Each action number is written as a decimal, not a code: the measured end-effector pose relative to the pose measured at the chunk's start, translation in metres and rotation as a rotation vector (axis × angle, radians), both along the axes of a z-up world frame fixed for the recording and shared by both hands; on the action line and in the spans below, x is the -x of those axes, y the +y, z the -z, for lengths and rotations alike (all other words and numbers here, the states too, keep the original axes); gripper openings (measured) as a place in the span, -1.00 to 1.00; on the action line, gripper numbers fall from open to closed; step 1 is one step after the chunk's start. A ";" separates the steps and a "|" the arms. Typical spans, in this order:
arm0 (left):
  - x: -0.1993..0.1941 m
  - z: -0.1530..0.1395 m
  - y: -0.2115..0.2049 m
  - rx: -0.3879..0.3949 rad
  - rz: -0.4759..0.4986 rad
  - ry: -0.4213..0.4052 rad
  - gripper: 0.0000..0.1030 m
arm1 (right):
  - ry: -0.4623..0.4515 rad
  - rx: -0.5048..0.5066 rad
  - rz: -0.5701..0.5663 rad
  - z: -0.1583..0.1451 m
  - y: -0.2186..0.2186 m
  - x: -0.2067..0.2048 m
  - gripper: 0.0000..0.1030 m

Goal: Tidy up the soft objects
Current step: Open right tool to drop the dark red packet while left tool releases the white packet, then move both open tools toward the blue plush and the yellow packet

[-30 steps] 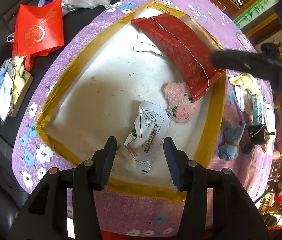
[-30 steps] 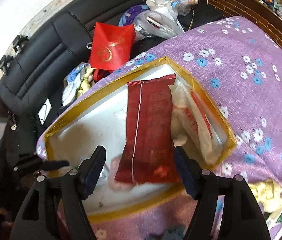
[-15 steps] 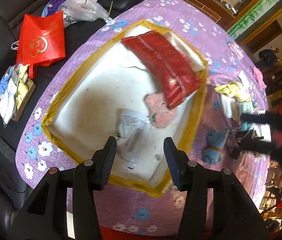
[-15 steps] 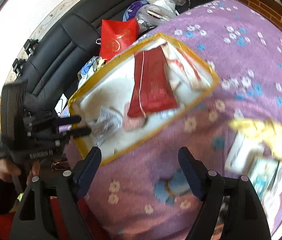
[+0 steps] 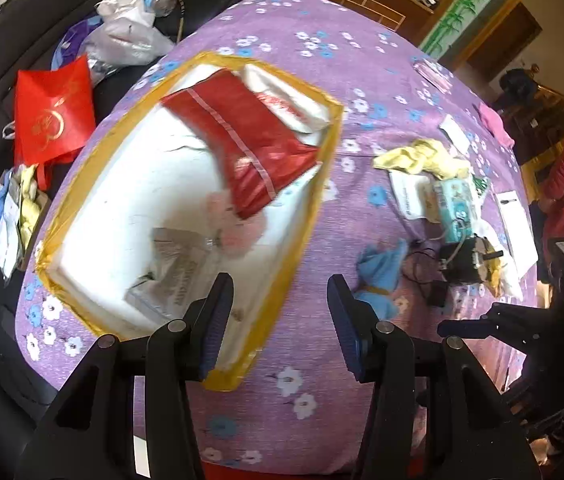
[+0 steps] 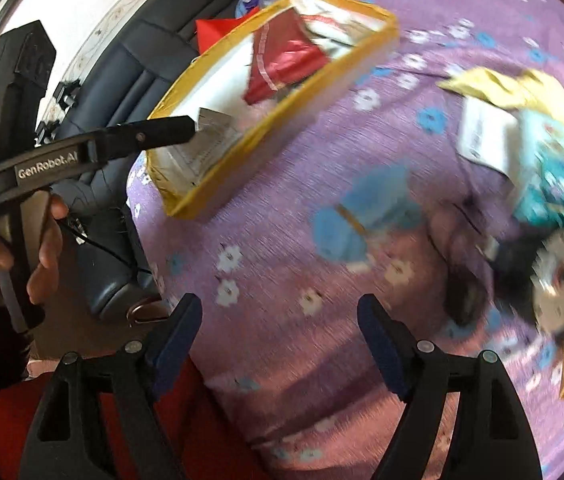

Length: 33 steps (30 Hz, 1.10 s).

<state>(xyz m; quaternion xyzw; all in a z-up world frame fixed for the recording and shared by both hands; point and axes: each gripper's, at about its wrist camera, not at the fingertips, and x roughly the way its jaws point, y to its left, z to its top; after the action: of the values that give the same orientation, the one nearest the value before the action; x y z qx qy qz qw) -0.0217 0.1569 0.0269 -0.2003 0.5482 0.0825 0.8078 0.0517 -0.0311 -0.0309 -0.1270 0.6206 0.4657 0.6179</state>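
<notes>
A: What colour is the tablecloth (image 5: 362, 92)?

B: Purple, dotted with white and blue flowers. At ten o'clock on it sits a box (image 5: 324, 184), white inside with yellow tape on the rim.

A: And in the box?

B: A dark red packet (image 5: 250, 140) with a pale stripe, a pink fuzzy thing (image 5: 238, 224), a grey printed pouch (image 5: 178, 276).

A: Over at three o'clock?

B: A yellow cloth (image 5: 422, 158), a teal patterned pack (image 5: 456, 204), and a light blue cloth (image 5: 382, 276) tied with a yellow band.

A: Off the table?

B: A red bag (image 5: 54, 110) with gold print, at nine o'clock.
</notes>
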 end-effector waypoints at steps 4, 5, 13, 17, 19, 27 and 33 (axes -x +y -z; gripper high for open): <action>-0.006 -0.004 -0.023 -0.005 0.035 -0.007 -0.05 | 0.002 0.007 0.049 0.001 -0.033 -0.008 0.55; -0.009 -0.004 -0.030 -0.006 0.045 -0.006 -0.05 | 0.007 0.008 0.060 0.002 -0.039 -0.010 0.55; -0.027 0.015 -0.082 -0.023 0.126 0.043 -0.05 | 0.020 0.010 0.092 0.002 -0.085 -0.018 0.55; -0.038 0.029 -0.098 -0.039 0.142 0.066 -0.05 | -0.013 0.020 0.123 -0.005 -0.112 -0.030 0.55; -0.046 0.040 -0.104 -0.051 0.149 0.082 -0.05 | -0.036 0.040 0.126 -0.008 -0.121 -0.040 0.55; -0.055 0.061 -0.105 -0.086 0.117 0.148 -0.05 | -0.127 0.133 0.091 -0.001 -0.134 -0.081 0.55; -0.052 0.063 -0.103 -0.093 0.100 0.159 -0.05 | -0.153 0.180 0.066 0.017 -0.129 -0.097 0.54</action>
<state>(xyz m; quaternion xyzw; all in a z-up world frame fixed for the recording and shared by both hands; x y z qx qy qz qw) 0.0302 0.0542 -0.0357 -0.1277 0.6155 0.0829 0.7733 0.1487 -0.1599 -0.0476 -0.1965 0.6149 0.3767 0.6644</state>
